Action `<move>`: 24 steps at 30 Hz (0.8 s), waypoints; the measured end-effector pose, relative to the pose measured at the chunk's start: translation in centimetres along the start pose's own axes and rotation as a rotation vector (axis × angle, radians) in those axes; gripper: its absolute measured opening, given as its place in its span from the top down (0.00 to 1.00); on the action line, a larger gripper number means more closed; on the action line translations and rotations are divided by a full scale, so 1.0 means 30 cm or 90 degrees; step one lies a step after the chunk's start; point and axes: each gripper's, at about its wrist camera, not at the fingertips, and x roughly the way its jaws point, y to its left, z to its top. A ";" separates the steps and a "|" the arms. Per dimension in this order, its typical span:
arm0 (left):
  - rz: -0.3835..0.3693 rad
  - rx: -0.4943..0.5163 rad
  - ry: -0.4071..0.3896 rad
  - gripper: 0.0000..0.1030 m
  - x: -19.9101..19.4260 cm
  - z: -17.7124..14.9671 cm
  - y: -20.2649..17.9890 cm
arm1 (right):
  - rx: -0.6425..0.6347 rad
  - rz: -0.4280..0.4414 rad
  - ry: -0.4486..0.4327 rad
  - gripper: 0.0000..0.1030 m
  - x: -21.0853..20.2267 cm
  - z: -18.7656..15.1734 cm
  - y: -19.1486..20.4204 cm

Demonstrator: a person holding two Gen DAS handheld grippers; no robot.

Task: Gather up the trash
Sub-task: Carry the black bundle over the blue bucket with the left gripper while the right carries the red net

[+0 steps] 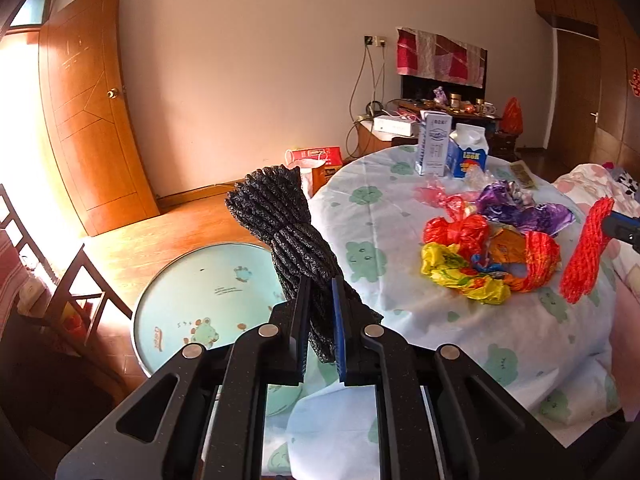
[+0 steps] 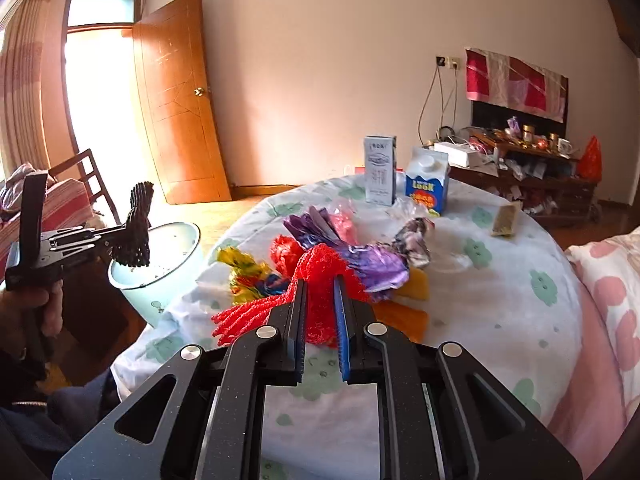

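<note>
My left gripper (image 1: 321, 296) is shut on a black foam net sleeve (image 1: 286, 232) and holds it over the pale blue trash bin (image 1: 192, 280) beside the table. In the right wrist view the black sleeve (image 2: 138, 232) hangs just above the bin (image 2: 160, 276). My right gripper (image 2: 321, 296) is shut on a red foam net sleeve (image 2: 320, 276), held above the table; the sleeve also shows in the left wrist view (image 1: 584, 252). A heap of crumpled plastic bags (image 1: 488, 256), red, yellow, orange and purple, lies on the table (image 2: 500, 320).
Two cartons (image 2: 380, 176) (image 2: 426, 186) stand at the table's far side, with a small flat packet (image 2: 505, 220) to the right. A wooden chair (image 2: 86, 184) stands behind the bin. A pink flowered bedcover (image 2: 608, 292) lies at right.
</note>
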 end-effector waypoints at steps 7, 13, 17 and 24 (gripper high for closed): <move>0.062 -0.031 0.027 0.90 0.058 -0.031 0.126 | -0.015 0.024 -0.003 0.87 0.160 0.093 0.105; 0.095 -0.050 0.037 0.90 0.080 -0.052 0.202 | -0.024 0.055 0.005 0.87 0.307 0.139 0.214; 0.112 -0.060 0.044 0.90 0.090 -0.055 0.244 | -0.040 0.070 0.009 0.87 0.376 0.175 0.278; 0.141 -0.062 0.046 0.90 0.091 -0.050 0.295 | -0.070 0.082 0.019 0.87 0.484 0.234 0.362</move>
